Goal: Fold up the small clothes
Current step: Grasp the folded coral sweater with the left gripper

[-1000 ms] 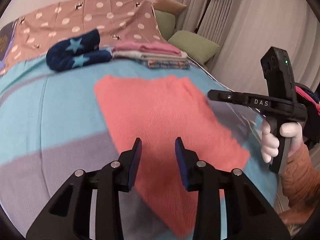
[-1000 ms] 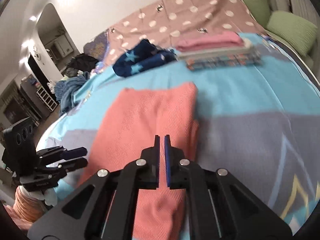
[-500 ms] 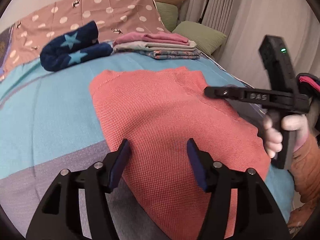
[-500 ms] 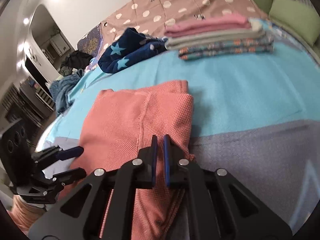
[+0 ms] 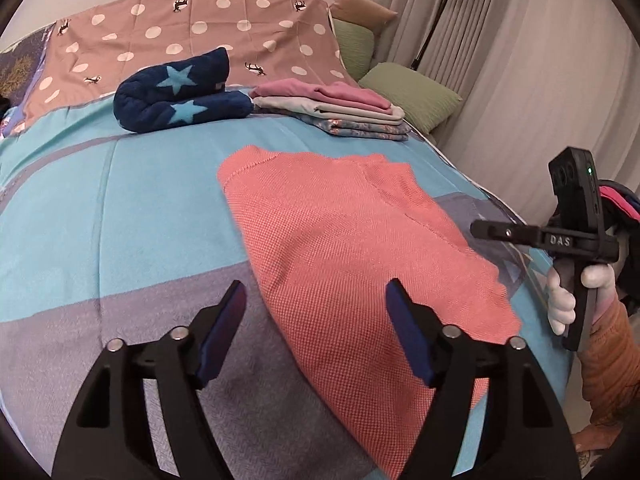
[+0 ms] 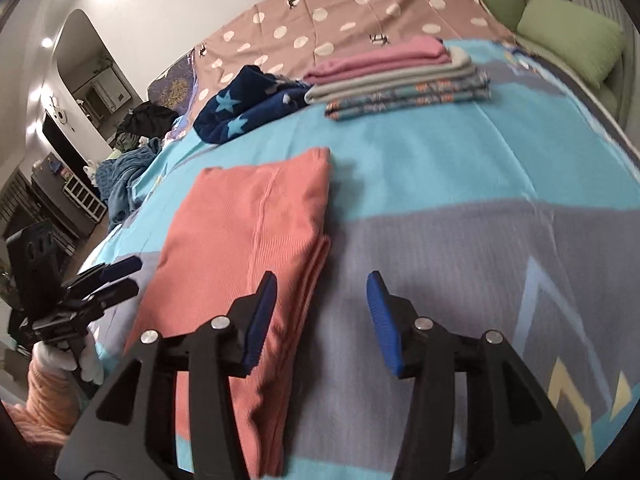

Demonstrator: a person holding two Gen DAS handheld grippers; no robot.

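A coral knitted garment [image 5: 352, 248] [image 6: 248, 240] lies folded lengthwise on the blue and grey bedspread [image 5: 120, 208]. My left gripper [image 5: 316, 300] hovers over its near left edge, jaws still opening, with nothing pressed between the pads. My right gripper [image 6: 322, 292] hangs over the garment's folded right edge, jaws also opening and free of the cloth. In the left wrist view the right gripper [image 5: 492, 232] shows at the far right, held by a gloved hand [image 5: 564, 300]. The left gripper [image 6: 120, 276] appears low on the left of the right wrist view.
A stack of folded clothes [image 5: 340, 108] [image 6: 400, 76] and a rolled navy star blanket [image 5: 180, 92] [image 6: 244, 108] lie at the bed's far end. Green pillows [image 5: 412, 96] sit by the curtains. A heap of clothes [image 6: 120, 172] lies off the left bedside.
Both grippers have opened. The right one was shut over the garment's folded edge and now stands apart from it. The left one widened and drew back slightly.
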